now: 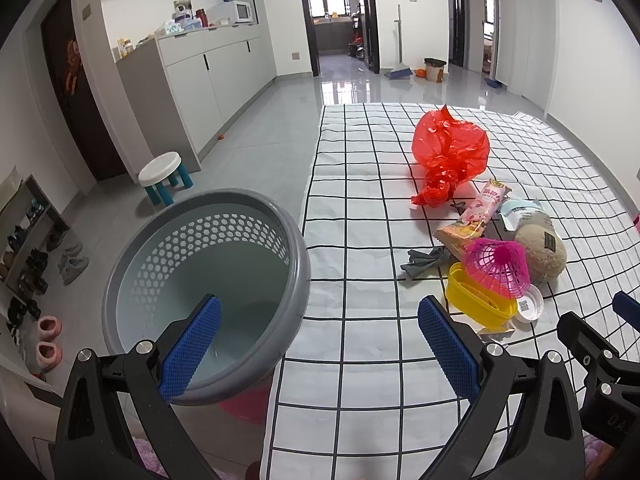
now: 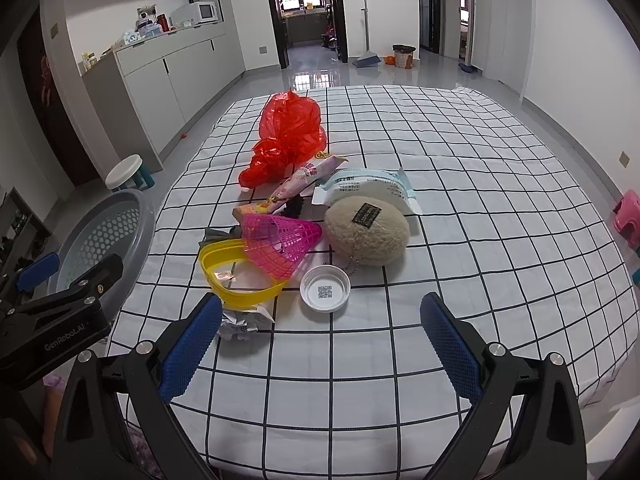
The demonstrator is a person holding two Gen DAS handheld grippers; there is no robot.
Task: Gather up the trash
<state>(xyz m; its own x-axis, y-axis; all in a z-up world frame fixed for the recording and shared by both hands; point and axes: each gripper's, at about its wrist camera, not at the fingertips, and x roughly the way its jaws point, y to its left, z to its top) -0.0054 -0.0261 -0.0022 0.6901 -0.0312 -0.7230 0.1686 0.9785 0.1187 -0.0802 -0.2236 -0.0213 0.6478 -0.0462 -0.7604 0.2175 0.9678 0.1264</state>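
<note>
Trash lies heaped on the checked cloth [image 2: 440, 200]. My right tongs [image 2: 320, 344] hover spread and empty just short of the white lid [image 2: 325, 288]. My left tongs [image 1: 318, 344], also spread, straddle the rim of the grey basket [image 1: 208, 280] left of that lid.

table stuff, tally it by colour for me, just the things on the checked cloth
red: 1, plastic bag
pink: 2, mesh cone, snack wrapper
yellow: 1, tub
white: 2, lid, crumpled wrapper
beige: 1, plush pouch
pale blue: 1, packet
grey: 1, scrap
total: 9
</note>
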